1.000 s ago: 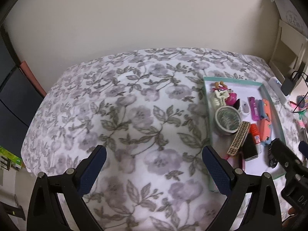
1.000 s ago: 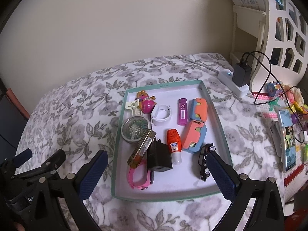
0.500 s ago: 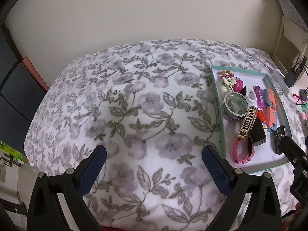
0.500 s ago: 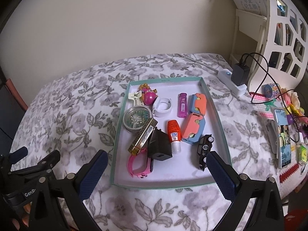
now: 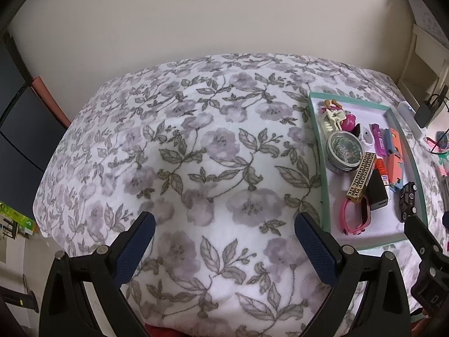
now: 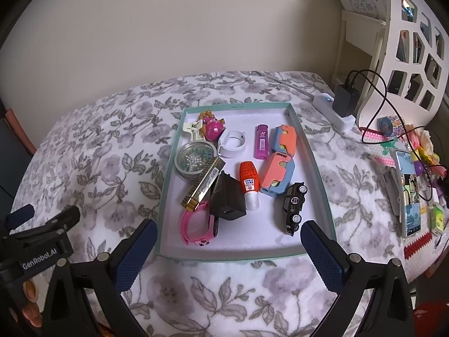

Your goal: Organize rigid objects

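Both wide apart and empty, the left gripper (image 5: 224,245) hovers over the floral bedspread (image 5: 182,168) while the right gripper (image 6: 228,248) faces the shallow teal-rimmed tray (image 6: 318,179), which holds a black toy car (image 6: 293,207), gold harmonica (image 6: 203,185) and pink watch (image 6: 196,226).

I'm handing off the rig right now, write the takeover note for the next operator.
Left gripper: open, empty, over bare bedspread left of the tray.
Right gripper: open, empty, at the tray's near edge.
In the tray: tin, harmonica, charger, pink watch, toy car, glue, lighter and others.
Done: nothing gripped or visibly sorted.
Left: the whole sorting job.
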